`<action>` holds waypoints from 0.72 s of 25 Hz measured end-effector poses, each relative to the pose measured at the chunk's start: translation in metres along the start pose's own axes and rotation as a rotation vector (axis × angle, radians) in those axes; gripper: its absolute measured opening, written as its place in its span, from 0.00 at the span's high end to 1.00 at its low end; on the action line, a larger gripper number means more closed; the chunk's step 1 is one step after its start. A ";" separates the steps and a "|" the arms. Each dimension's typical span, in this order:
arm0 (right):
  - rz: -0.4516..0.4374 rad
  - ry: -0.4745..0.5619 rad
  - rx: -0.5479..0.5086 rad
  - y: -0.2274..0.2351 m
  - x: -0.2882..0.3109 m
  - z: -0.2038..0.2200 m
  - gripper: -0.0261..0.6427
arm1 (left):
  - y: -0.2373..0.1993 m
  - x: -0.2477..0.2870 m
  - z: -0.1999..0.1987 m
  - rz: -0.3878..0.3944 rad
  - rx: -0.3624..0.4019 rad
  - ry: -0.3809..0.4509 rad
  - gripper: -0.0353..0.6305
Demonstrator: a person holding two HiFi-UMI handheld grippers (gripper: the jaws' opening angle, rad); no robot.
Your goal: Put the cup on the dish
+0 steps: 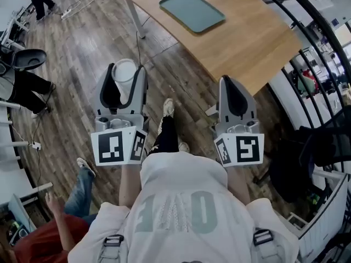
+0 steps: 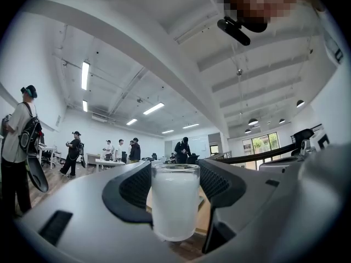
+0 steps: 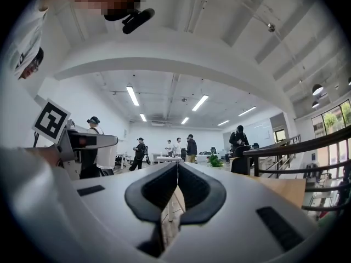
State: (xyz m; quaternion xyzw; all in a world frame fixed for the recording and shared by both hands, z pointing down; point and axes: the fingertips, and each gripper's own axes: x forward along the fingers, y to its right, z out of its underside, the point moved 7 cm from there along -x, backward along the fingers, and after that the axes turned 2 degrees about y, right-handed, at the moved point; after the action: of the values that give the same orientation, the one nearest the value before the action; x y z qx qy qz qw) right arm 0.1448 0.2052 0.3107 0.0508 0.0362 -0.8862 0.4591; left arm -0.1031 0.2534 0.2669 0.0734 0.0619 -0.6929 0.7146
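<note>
Two grippers show in the head view. At lower left, the left gripper [image 1: 127,70] pinches the cup [image 1: 124,76] by its side walls, upright, over the floor [image 1: 82,48]. It is well apart from the dish [image 1: 192,11], which lies on the table [image 1: 258,43] at upper centre. Only the left gripper view shows the cup's clear rim, its milky walls and the pads [image 2: 136,186] pressing at mid-height. It looks stiff, smooth, probably light and perhaps breakable, so a hold across the middle of the wall suits it. Whether it holds liquid I cannot tell. At right, the right gripper [image 1: 236,86] carries nothing, and only the right gripper view shows its jaws pressed together.
</note>
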 end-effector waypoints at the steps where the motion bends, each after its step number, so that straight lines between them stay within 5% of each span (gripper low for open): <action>1: -0.003 0.000 -0.002 0.002 0.007 0.002 0.93 | -0.004 0.004 0.003 -0.007 0.000 0.001 0.54; 18: 0.033 -0.008 -0.025 0.034 0.186 0.010 0.93 | -0.077 0.177 0.037 0.080 -0.017 -0.018 0.54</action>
State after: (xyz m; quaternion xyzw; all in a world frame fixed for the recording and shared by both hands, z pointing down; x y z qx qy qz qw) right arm 0.0658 0.0340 0.2968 0.0421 0.0446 -0.8780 0.4746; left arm -0.1753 0.0708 0.2680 0.0635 0.0584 -0.6639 0.7428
